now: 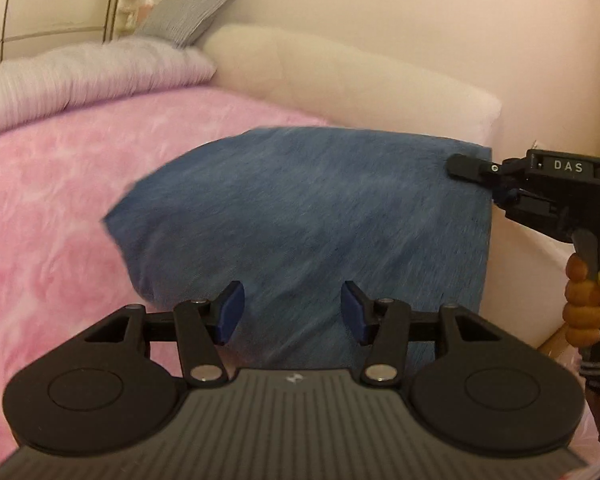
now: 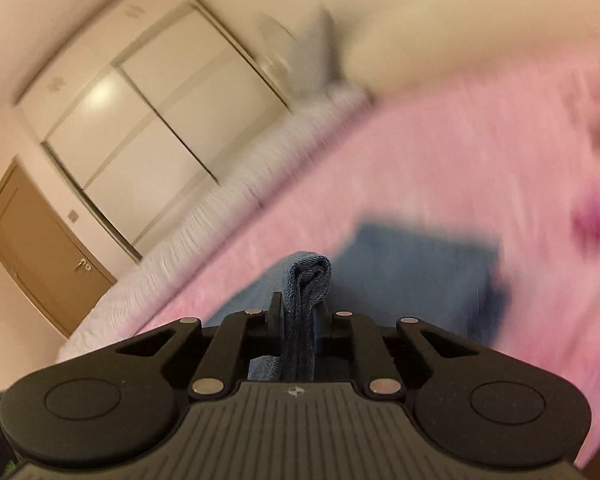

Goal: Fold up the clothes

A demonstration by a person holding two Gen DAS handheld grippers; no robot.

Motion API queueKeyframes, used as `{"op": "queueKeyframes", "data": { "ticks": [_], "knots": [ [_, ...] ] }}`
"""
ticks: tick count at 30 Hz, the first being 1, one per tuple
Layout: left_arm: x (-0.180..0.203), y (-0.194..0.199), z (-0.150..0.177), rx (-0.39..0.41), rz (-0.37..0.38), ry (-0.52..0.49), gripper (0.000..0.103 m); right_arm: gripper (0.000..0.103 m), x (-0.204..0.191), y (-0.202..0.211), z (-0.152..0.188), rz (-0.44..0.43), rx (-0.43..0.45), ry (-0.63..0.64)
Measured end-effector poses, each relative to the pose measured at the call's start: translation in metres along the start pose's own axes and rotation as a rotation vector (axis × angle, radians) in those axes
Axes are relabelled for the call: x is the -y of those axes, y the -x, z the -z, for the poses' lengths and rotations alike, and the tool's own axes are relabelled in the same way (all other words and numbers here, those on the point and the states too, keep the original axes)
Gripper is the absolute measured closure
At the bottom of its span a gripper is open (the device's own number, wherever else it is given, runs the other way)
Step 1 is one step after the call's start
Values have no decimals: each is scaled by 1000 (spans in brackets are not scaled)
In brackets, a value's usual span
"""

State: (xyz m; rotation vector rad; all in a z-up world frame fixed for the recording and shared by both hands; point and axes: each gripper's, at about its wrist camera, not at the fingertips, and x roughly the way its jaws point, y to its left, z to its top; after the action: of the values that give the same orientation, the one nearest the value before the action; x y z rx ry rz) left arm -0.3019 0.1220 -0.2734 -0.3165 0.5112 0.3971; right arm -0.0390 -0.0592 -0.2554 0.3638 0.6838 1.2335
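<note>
Item: blue garment [image 1: 308, 216], knit, held up over a bed with a pink blanket [image 1: 48, 208].

Holding: right hand-held gripper [image 2: 300, 312] clamped on a bunched, several-layer edge of the cloth, which stands up between its fingers in the right wrist view. In the left wrist view that tool sits at the garment's upper right corner, gripped by a hand [image 1: 586, 304]. The pinch there seems meant to carry one end, so the rest hangs and drapes as a broad panel.

Left hand-held gripper [image 1: 292, 312]: jaws parted, nothing between the blue pads; the cloth's lower part lies just beyond them (probably placed to take a second corner or edge, though that is a guess).

Edges: top edge runs fairly straight from the clamped corner leftward; the left edge slopes down and is blurred. Whether the panel is already doubled over cannot be settled beyond the layered pinch.

Room: pink blanket lies open to the left and ahead; a pale lilac bedspread [image 1: 84, 76] borders the far side, a cream cushion [image 1: 340, 80] and wall close off the right.
</note>
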Motion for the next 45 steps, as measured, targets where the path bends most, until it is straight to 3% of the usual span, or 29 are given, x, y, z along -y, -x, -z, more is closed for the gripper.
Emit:
{"op": "queueKeyframes", "data": {
  "ticks": [3, 4, 6, 8, 13, 17, 19, 21, 23, 24, 25, 26, 27, 28, 31, 35, 38, 40, 45],
  "knots": [
    [-1, -9, -1, -15, -5, -14, 62, 90, 24, 15, -13, 88, 47, -33],
    [-1, -12, -1, -20, -7, -19, 69, 90, 41, 7, -13, 135, 7, -63],
    [-1, -17, -2, -31, -10, -28, 70, 90, 87, -16, -1, 189, -119, -234],
    [-2, -23, -2, -41, -14, -38, 70, 90, 107, -22, 9, 155, -120, -341],
    [-4, -38, -4, -68, -27, -58, 70, 91, 77, -1, 0, 140, 7, -224],
    [-7, -52, 1, -90, -13, -59, 70, 93, 93, -25, 13, 254, -67, -266],
    [-5, -50, 0, -91, -20, -75, 70, 94, 96, -26, 20, 287, -54, -297],
    [-5, -50, -1, -93, -26, -85, 69, 94, 85, -22, 20, 311, -18, -277],
    [-9, -55, 2, -102, -25, -69, 69, 93, 72, -24, 21, 330, -1, -174],
    [-10, -56, 3, -103, -25, -62, 69, 91, 76, -32, 23, 351, -41, -156],
    [-9, -57, 3, -110, -30, -61, 69, 84, 83, -33, 25, 358, -58, -180],
    [-9, -55, 2, -115, -34, -58, 69, 63, 90, -33, 27, 362, -71, -210],
    [-7, -50, 0, -118, -36, -48, 69, 51, 93, -29, 23, 385, -73, -221],
    [-4, -44, -2, -120, -33, -35, 70, 49, 92, -22, 20, 399, -68, -218],
    [11, -21, -5, -101, 13, -42, 69, 52, 67, -1, 15, 463, -24, -88],
    [42, -10, 7, -106, 76, -113, 69, 53, 34, 7, 13, 421, -1, 99],
    [58, -20, 28, -157, 118, -134, 69, 56, 24, 0, 23, 413, -37, 203],
    [61, -29, 43, -170, 99, -140, 67, 59, 23, -6, 30, 400, -72, 252],
    [56, -34, 46, -168, 111, -125, 65, 65, 47, -27, 52, 411, -159, 312]
  ]
}}
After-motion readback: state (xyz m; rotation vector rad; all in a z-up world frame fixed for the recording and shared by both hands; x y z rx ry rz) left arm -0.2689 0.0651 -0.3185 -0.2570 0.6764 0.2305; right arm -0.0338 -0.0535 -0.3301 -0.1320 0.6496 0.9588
